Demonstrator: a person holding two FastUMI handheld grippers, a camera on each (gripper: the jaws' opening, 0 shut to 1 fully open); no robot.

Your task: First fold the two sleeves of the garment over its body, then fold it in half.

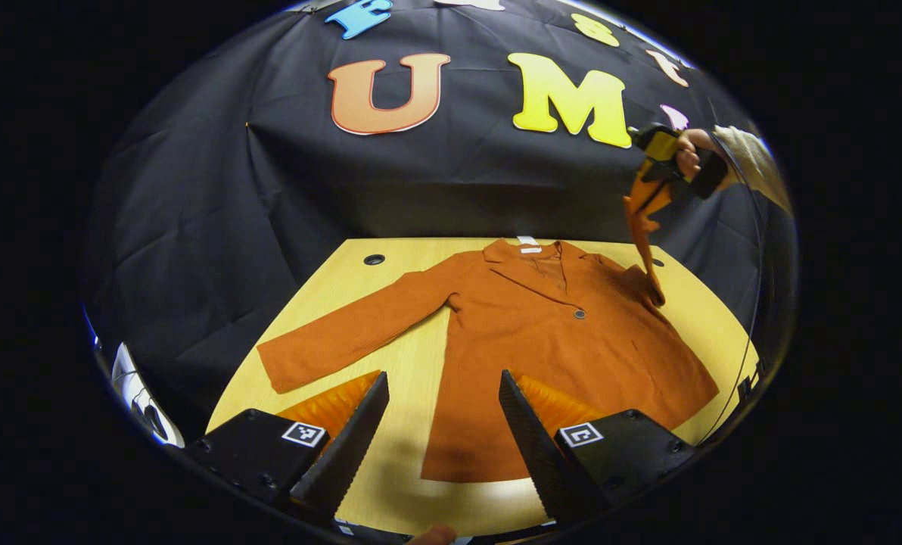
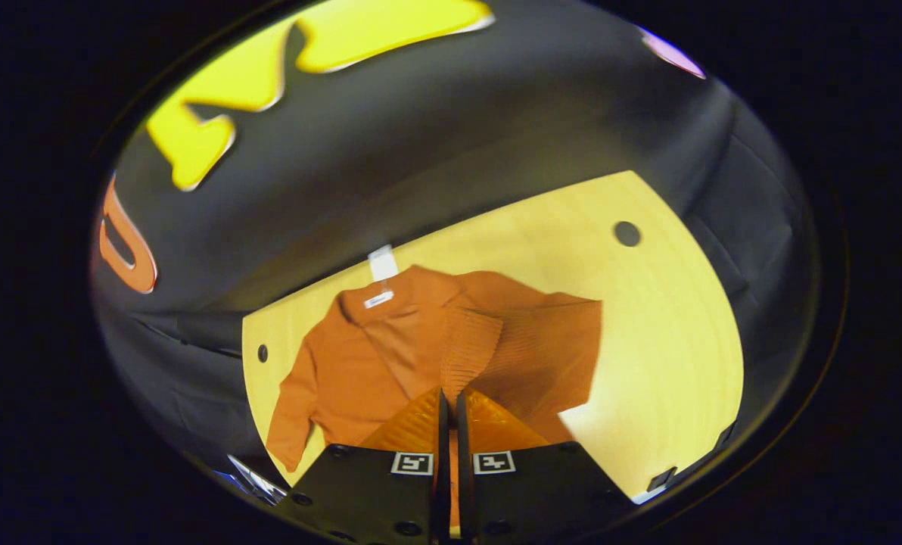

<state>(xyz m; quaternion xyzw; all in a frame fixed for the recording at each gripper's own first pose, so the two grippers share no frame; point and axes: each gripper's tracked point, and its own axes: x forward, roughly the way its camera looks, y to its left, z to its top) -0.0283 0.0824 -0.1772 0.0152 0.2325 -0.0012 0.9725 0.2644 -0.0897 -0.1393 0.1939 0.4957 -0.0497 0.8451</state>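
Orange jacket (image 1: 564, 356) is lying face-up across the tabletop (image 1: 413, 363), collar toward the far edge, one sleeve (image 1: 353, 333) lying spread toward the left edge. Right gripper (image 2: 449, 405) is pinching the other sleeve (image 1: 642, 227), holding it raised. Left gripper (image 1: 443, 401) is hovering wide apart, holding nothing.

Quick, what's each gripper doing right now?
Left gripper: open, holding nothing, above the coat.
Right gripper: shut on the coat's sleeve, lifted off the table.
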